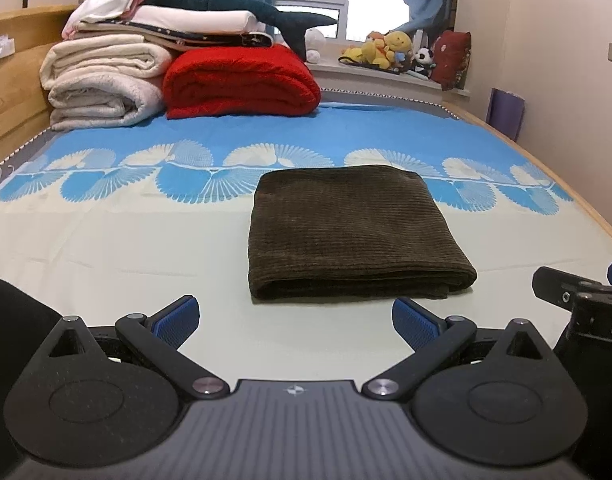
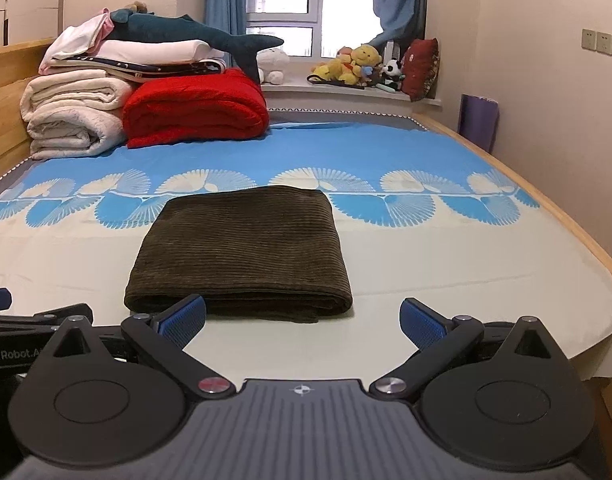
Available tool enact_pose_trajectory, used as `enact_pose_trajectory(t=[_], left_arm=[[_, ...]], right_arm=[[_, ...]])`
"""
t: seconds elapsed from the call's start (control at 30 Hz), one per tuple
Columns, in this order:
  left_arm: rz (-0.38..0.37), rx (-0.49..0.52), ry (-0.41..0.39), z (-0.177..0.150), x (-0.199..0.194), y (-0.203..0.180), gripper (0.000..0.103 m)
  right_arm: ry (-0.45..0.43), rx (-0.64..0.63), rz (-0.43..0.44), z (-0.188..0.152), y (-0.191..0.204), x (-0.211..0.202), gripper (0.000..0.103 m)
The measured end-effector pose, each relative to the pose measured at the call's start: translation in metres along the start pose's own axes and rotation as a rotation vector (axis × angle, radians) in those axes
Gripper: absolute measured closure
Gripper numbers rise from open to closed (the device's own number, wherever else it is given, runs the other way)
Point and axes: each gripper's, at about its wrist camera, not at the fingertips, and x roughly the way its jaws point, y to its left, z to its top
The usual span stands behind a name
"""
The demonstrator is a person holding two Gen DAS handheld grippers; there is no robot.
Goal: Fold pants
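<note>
Dark brown corduroy pants (image 1: 354,232) lie folded into a neat thick rectangle on the bed sheet (image 1: 105,248). They also show in the right wrist view (image 2: 241,248). My left gripper (image 1: 295,322) is open and empty, just in front of the fold's near edge. My right gripper (image 2: 303,322) is open and empty, in front of the pants' near right corner. The right gripper's body shows at the right edge of the left wrist view (image 1: 582,304).
A red blanket (image 1: 237,80), rolled white blankets (image 1: 101,84) and a plush shark (image 1: 233,0) are stacked at the head of the bed. Plush toys (image 1: 390,50) sit on the windowsill. The wooden bed frame (image 1: 578,196) runs along the right beside the wall.
</note>
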Motion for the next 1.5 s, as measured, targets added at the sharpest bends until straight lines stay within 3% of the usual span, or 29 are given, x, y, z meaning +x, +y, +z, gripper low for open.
enact_pose_trajectory(t=[1.5], left_arm=[[-0.027,0.02,0.009,-0.0018,0.0012,0.0026,0.0]], right_arm=[[-0.03,-0.018,0.001,0.0012,0.0005,-0.0013,0.001]])
